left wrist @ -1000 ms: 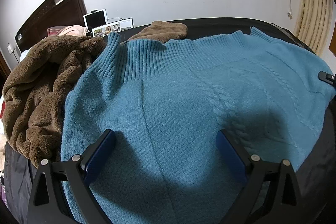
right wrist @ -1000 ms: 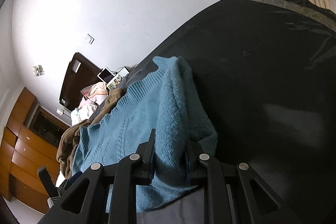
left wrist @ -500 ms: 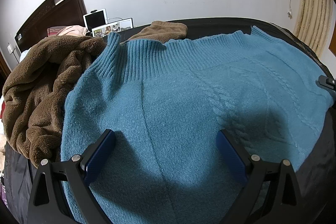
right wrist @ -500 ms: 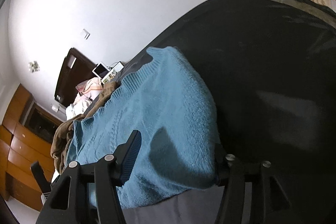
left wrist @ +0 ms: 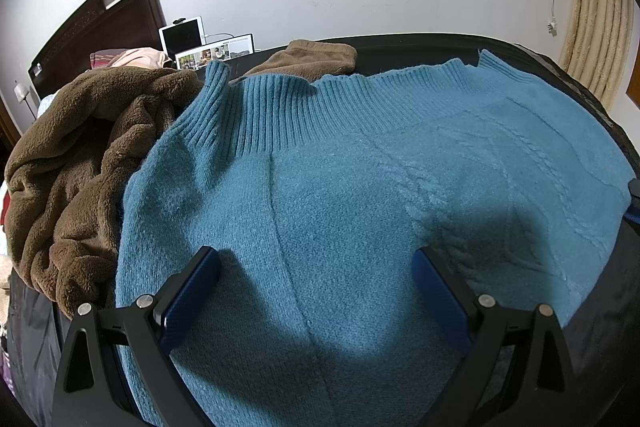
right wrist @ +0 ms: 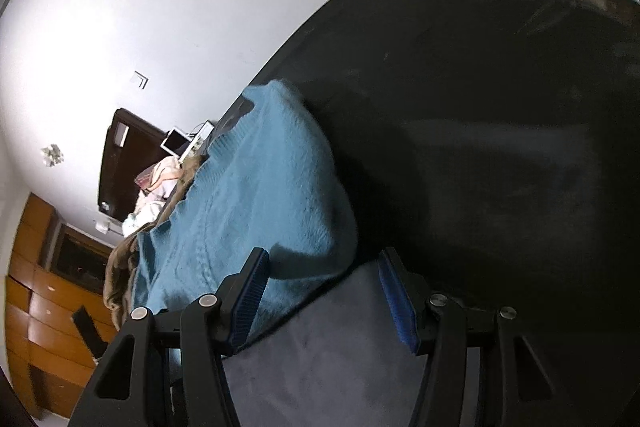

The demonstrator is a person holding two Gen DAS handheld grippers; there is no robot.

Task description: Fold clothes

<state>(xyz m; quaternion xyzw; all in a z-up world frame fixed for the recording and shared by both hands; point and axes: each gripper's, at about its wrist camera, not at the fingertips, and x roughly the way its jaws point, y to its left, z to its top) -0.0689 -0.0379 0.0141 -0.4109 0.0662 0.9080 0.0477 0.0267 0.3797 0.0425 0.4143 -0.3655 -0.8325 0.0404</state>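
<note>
Sweater [left wrist: 360, 187] spread flat on dark bed [right wrist: 500, 147], long axis left–right; left gripper [left wrist: 316, 291] released, fingers straddling near panel; right gripper [right wrist: 320, 291] released beside right edge.

Home bedroom, wooden headboard [left wrist: 100, 23], curtain [left wrist: 596, 27], wardrobe [right wrist: 44, 311]

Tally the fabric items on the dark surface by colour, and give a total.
Blue: 1, the knit sweater, lying spread out
Brown: 2, the fleece heap at the sweater's left edge and a smaller brown piece beyond its ribbed hem
Pink: 1, a bundle near the headboard, largely hidden
Total: 4
</note>
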